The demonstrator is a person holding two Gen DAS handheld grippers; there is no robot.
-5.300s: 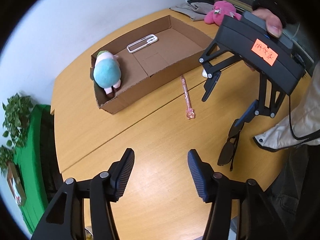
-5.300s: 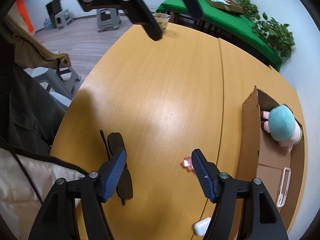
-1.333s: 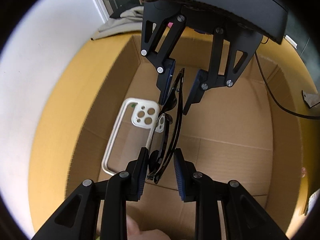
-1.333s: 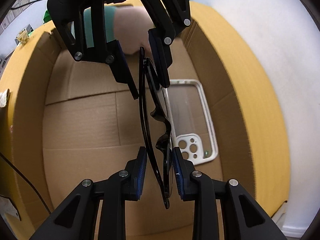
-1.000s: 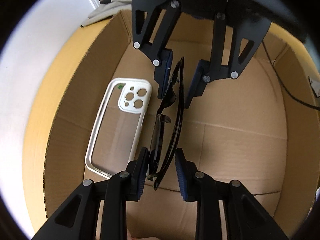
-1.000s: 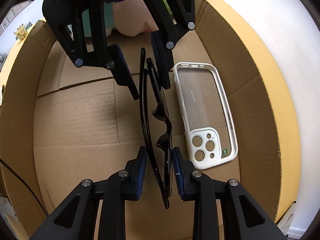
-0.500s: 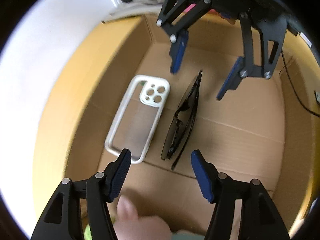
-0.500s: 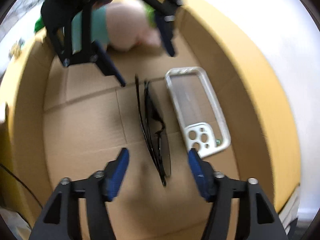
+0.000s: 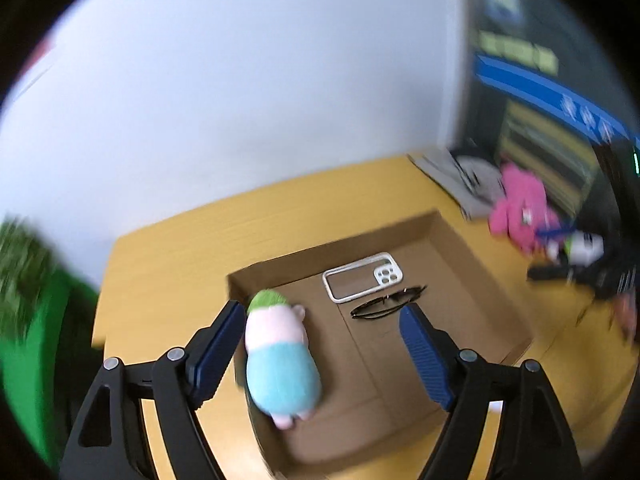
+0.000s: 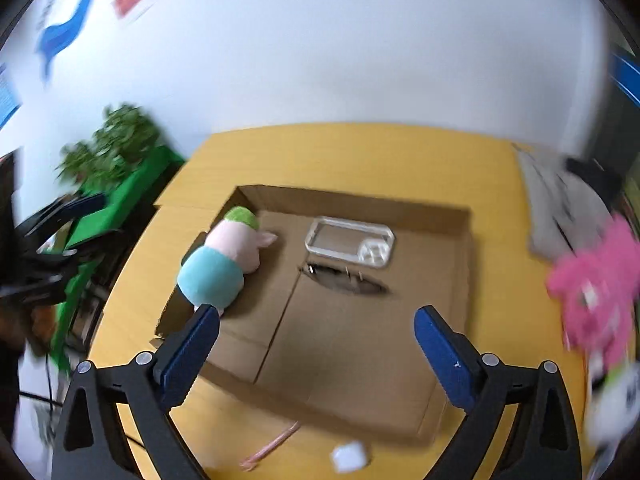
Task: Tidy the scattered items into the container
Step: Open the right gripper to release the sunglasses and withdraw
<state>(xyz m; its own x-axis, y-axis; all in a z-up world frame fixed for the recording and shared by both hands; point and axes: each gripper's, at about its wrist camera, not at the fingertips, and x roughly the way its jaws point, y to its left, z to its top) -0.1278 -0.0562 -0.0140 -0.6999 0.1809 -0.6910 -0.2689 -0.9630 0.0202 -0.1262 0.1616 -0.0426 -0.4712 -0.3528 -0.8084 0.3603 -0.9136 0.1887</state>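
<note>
The open cardboard box (image 9: 500,300) (image 10: 460,272) lies on the yellow table. In it lie black sunglasses (image 9: 386,303) (image 10: 346,282), a white phone case (image 9: 362,276) (image 10: 348,242) and a teal-and-pink plush toy (image 9: 280,364) (image 10: 224,256). My left gripper (image 9: 322,356) is open and empty, raised above the box's near end. My right gripper (image 10: 316,358) is open and empty, raised over the box's front side. A pink pen (image 10: 268,446) and a small white case (image 10: 350,456) lie on the table in front of the box.
A pink plush toy (image 9: 520,212) (image 10: 596,292) and grey cloth (image 9: 472,184) (image 10: 560,208) lie on the table beyond the box's right end. A green-covered table with plants (image 10: 116,176) stands to the left. A white wall rises behind the table.
Both grippers let go of the sunglasses, which now lie flat in the box beside the phone case. Both grippers have pulled up and back, away from the box.
</note>
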